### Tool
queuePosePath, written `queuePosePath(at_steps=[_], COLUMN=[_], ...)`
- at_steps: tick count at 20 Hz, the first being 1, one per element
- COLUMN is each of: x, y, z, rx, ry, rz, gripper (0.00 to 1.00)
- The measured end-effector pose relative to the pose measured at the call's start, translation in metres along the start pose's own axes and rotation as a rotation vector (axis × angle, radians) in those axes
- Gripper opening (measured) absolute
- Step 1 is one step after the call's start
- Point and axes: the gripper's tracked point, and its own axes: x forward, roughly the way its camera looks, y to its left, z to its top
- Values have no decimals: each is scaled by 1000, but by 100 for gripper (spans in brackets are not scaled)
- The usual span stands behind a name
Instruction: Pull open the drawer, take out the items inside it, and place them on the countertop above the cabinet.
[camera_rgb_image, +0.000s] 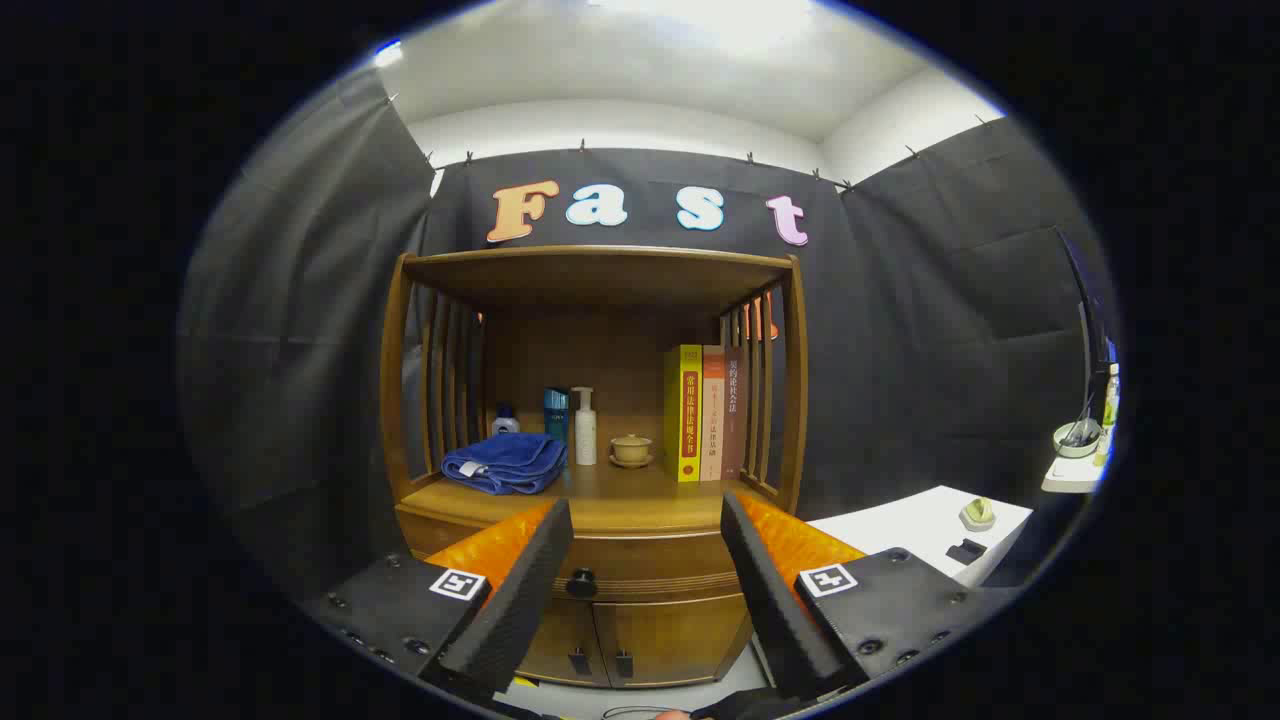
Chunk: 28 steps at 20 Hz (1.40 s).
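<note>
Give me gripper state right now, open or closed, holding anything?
Gripper: open, holding nothing; fingers spread apart with the drawer knob seen between them, not touched. Drawer looks closed.

A folded blue towel (505, 463), a white pump bottle (585, 428), a small lidded cup (631, 449) and three upright books (705, 413) share the shelf, a white desk (925, 528) standing off beside.

Bright overhead light glaring on the ceiling, dim shaded shelf interior, sharp centre, fisheye bending toward the edges
</note>
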Motion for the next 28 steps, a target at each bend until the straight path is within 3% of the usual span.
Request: queuePosePath(at_steps=[28], x=[1], y=[7], z=[-6], rx=[10], ry=[2], rz=[15], gripper=[98])
